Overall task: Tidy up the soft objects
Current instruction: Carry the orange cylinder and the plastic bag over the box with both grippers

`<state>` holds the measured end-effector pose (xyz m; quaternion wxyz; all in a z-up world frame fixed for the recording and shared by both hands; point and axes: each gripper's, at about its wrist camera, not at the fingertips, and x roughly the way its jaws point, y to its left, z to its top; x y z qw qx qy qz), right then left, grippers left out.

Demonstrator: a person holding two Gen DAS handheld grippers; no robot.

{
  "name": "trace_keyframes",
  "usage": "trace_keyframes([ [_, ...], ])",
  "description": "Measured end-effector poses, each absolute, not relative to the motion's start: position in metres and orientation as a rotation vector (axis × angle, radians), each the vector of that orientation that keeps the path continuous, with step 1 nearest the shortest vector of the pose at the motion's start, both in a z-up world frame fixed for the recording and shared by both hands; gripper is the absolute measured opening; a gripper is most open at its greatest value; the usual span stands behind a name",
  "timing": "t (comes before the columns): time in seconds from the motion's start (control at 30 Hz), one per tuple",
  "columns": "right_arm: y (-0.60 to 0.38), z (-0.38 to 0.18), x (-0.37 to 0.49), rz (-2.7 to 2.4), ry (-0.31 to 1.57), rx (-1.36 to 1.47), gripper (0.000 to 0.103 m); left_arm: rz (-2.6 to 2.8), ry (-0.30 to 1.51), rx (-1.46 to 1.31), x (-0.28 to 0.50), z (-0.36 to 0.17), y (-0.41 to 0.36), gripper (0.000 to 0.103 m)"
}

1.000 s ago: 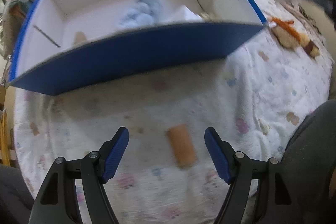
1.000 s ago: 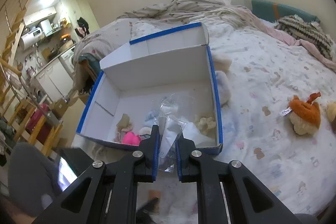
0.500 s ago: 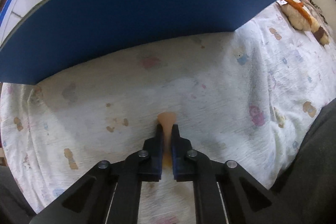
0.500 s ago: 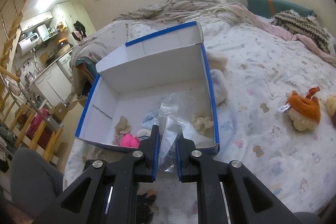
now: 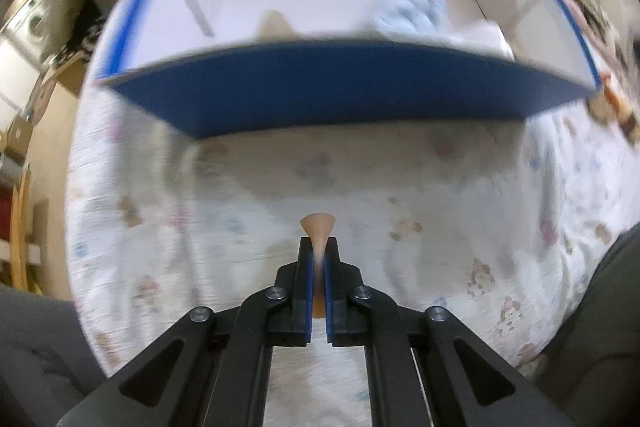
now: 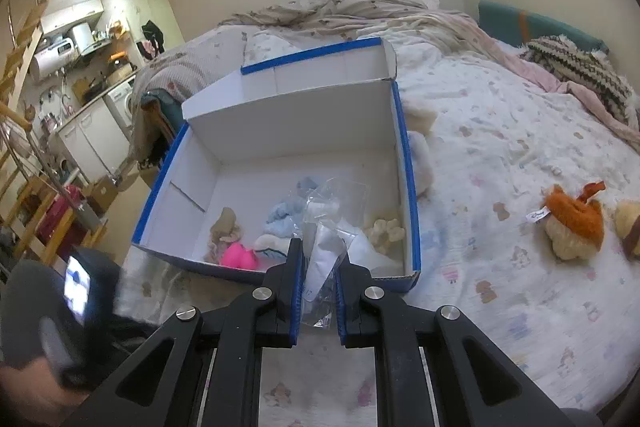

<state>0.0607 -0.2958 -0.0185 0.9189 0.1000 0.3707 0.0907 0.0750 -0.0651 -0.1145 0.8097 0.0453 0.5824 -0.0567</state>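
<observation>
Your left hand-held gripper [image 5: 317,247] is pinching the soft orange sponge tube [image 5: 317,227], which points straight ahead. The blue box [image 5: 340,95] sits just ahead, past its tips. Your right hand-held gripper [image 6: 318,259] is pinching a clear plastic bag [image 6: 324,247] by the box too.

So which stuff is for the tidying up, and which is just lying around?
For the job:
blue box
tan soft piece in left gripper
clear plastic bag in right gripper
orange plush

Just lying about:
striped pillow
rumpled blanket

You have one blue box [image 6: 406,187] on one bed [image 6: 500,147], two plush toys [image 6: 572,227] lying outside it, one clear bag [image 6: 324,227], and one tan foam piece [image 5: 317,227].
</observation>
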Motion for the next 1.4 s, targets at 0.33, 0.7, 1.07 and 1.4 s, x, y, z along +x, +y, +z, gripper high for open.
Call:
trace_keyframes([
  [0.33,-0.281,-0.027,0.068,0.202,0.821,0.149,0.015,-0.064,1.033,0.042,0.078,-0.039,-0.02,0.004],
  [0.7,-0.264,-0.01,0.111,0.237,0.836,0.182,0.015,-0.088,0.883,0.063,0.131,0.009,-0.04,0.004],
  [1.07,-0.266,-0.039,0.174,0.187,0.95,0.244,0.015,-0.105,0.974,0.059,0.209,-0.015,-0.064,0.004],
  [1.4,-0.27,-0.083,0.205,0.154,1.066,0.285,0.015,-0.104,1.056,0.124,0.235,-0.062,-0.081,0.005],
])
